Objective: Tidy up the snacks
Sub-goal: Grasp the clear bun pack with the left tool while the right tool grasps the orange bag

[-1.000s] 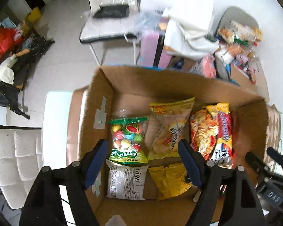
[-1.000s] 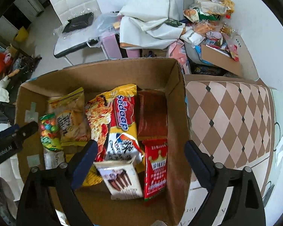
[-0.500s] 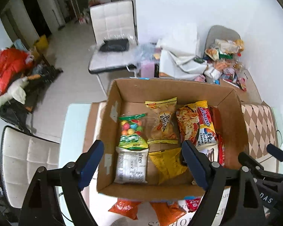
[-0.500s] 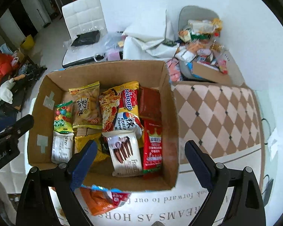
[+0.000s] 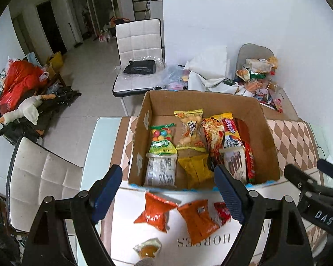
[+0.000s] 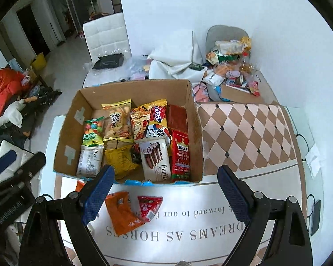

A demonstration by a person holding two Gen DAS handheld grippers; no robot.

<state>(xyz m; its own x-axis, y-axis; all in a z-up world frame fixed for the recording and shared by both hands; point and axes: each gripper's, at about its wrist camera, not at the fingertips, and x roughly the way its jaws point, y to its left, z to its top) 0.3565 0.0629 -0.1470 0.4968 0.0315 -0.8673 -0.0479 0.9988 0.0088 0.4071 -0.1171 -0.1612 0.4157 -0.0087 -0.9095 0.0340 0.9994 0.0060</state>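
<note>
The open cardboard box sits on the table with several snack packets lying flat in it, among them a candy bag, a yellow chip bag and a red packet. In front of the box, two orange packets, a small red packet and a jelly cup lie loose. My left gripper hangs open above these loose packets, holding nothing. Beside it my right gripper is open and empty too, over the orange packet.
The table has a white printed mat and a brown checkered cloth to the right of the box. White chairs stand to the left and behind. More snacks are piled on a grey chair by the wall.
Both grippers have drawn back and up from over the box. The box looks smaller, and the loose packets in front of it have come into view. The left jaws stand slightly wider.
</note>
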